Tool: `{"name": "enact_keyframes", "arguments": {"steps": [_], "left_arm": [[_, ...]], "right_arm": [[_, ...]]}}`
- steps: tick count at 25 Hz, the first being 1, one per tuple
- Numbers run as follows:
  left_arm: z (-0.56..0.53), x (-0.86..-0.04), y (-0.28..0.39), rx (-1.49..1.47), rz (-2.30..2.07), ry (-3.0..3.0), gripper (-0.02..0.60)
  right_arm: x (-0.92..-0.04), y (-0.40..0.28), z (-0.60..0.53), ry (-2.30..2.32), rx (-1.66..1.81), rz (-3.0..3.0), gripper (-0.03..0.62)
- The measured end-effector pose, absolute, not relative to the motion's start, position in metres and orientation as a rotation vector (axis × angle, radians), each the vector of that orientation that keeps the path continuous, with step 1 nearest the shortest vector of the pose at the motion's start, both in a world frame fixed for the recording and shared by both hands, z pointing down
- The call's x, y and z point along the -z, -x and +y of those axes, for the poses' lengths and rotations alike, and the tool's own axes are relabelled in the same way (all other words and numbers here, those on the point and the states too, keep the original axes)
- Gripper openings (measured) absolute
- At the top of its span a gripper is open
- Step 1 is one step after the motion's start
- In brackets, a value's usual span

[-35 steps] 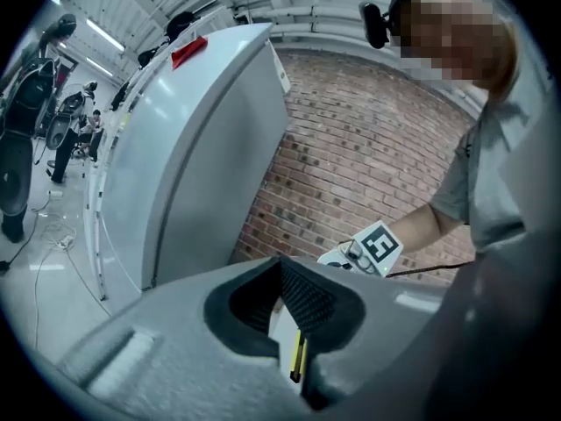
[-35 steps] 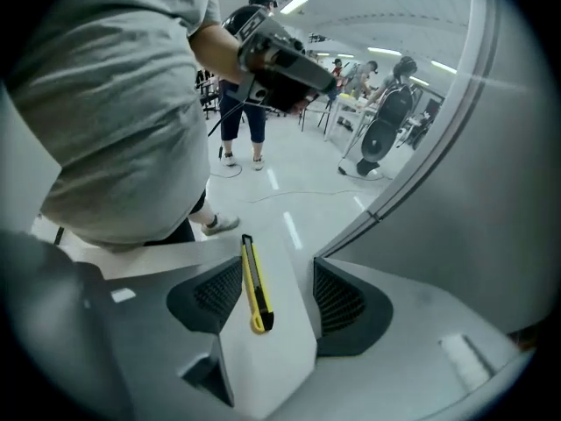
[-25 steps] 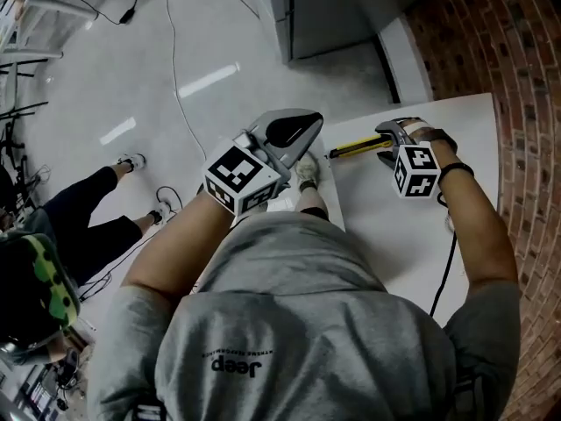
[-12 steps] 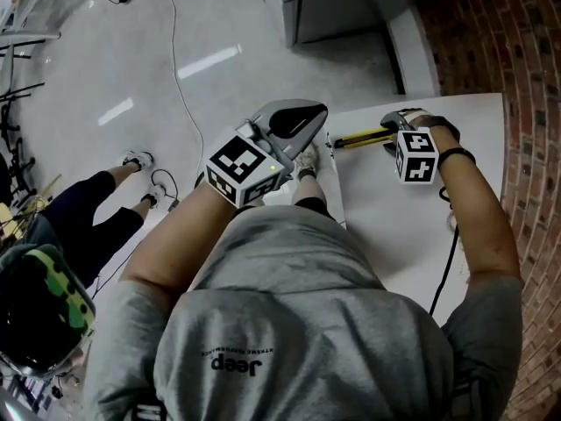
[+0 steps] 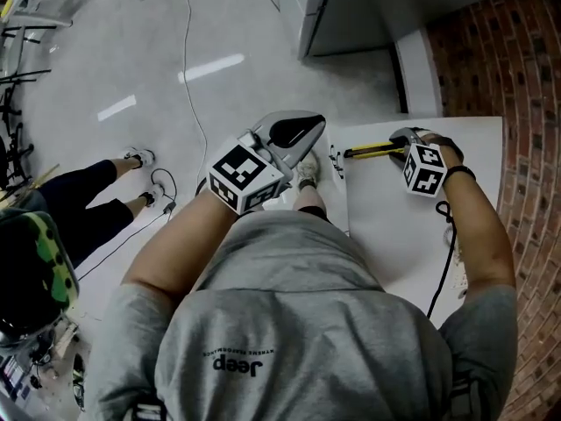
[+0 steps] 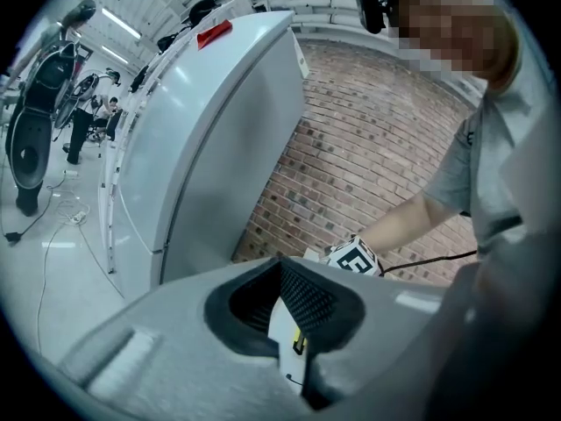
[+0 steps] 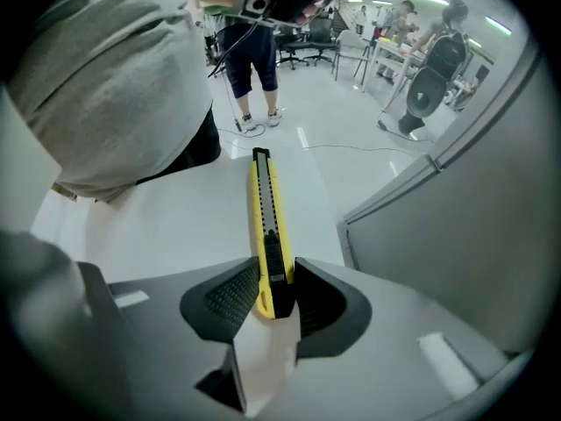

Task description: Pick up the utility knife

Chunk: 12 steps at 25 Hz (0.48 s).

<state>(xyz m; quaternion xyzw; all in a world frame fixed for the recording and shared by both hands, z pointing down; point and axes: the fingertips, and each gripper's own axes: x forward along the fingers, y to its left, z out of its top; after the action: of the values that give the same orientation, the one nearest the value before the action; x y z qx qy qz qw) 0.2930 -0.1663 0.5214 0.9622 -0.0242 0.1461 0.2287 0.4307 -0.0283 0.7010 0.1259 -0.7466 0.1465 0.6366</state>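
Observation:
The utility knife, yellow with a black slider, lies on the white table near its far left corner. My right gripper points straight down over the knife's right end. In the right gripper view the knife runs away from the camera, and its butt sits between the pads of that gripper. The jaws have just been closing and both pads now press on the handle. My left gripper hovers by the table's left edge, off the knife. Its fingertips meet with nothing held.
A black cable trails across the table's right side. A grey cabinet stands behind the table and a brick wall runs along the right. A seated person's legs and loose cords are on the floor at left.
The right gripper has stayed over the knife's right end. The left gripper has drifted a little toward the table edge. The head view itself has shifted slightly.

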Motion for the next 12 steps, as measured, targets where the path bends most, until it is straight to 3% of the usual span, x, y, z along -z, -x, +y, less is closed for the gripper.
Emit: {"name": "enact_keyframes", "arguments": {"steps": [12], "left_arm": [[-0.224, -0.492, -0.209, -0.302, -0.304, -2.676, -0.002]], "right_arm": [[-0.612, -0.370, -0.124, -0.694, -0.398, -1.925, 0.135]]}}
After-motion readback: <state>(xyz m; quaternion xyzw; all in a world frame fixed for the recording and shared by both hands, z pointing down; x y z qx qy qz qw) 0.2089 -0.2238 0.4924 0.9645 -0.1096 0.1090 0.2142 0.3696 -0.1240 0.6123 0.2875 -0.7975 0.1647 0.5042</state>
